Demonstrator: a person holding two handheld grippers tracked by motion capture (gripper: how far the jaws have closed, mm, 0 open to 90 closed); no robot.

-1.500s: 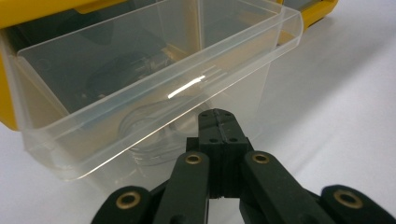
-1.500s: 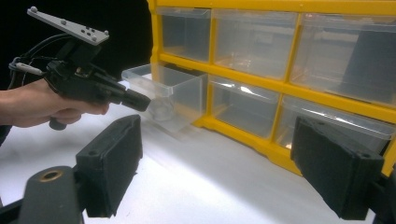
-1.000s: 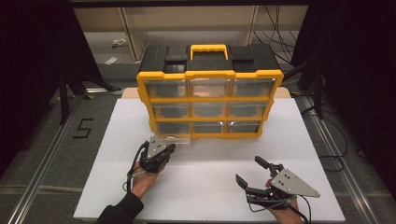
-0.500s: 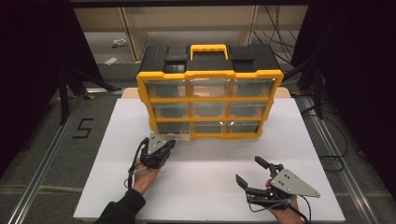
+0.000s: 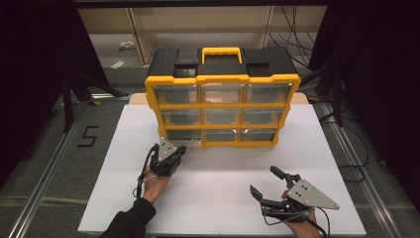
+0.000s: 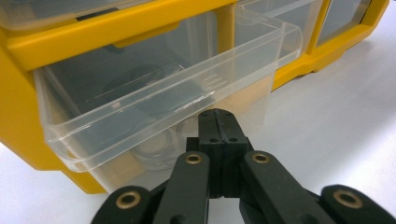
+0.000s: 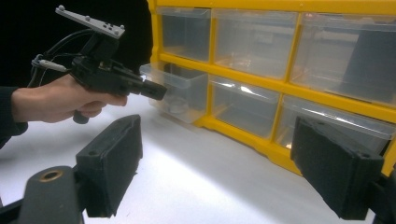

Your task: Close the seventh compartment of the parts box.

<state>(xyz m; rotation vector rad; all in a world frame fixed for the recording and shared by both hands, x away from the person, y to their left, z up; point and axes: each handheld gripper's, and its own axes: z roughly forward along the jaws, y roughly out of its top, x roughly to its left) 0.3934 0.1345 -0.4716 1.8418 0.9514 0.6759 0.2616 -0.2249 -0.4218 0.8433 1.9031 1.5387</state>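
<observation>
Left claw: my left claw is clenched on nothing, tips just in front of the drawer's front wall, so the closed jaws can act as one blunt pusher.
Drawer: the clear drawer, bottom-left in the yellow organizer on the table, stands pulled partway out.
Right claw: my right claw is released, resting well apart, free for later.
</observation>
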